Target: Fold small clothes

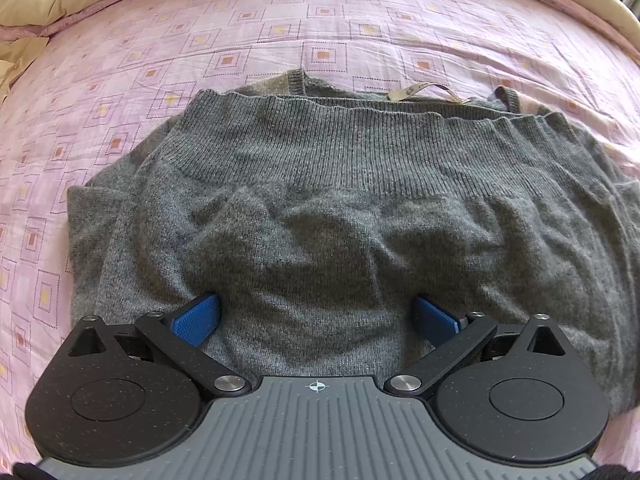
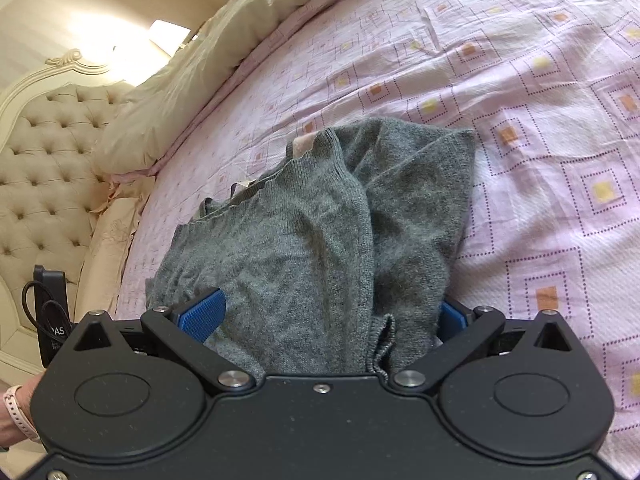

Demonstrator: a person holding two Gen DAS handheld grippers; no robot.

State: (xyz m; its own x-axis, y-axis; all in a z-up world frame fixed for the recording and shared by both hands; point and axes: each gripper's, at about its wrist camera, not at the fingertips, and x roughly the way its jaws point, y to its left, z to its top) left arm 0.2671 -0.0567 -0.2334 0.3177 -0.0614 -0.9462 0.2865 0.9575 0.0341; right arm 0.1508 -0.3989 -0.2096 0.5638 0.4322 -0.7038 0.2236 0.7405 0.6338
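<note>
Pink patterned bedspread [image 1: 360,20] under grey sweater [image 1: 320,200]; tufted headboard [image 2: 48,152].

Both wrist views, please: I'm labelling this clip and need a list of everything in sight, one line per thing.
Sweater: one, grey knit, folded on the bed, ribbed hem on top; its near edge lies between both grippers' fingers.
Garment label: one, beige, at the sweater's far edge.
Bedsheet: one, pink with square print, under the sweater.
Duvet: one, beige, bunched along the bed's far side.
Headboard: one, cream, tufted, at left of the right wrist view.
Black device with cable: one, beside the headboard.
Left gripper: black, blue pads, jaws wide apart over the sweater.
Right gripper: black, blue pads, jaws apart, cloth bunched between.
Wrist: one, pale pink watch strap, lower left.
</note>
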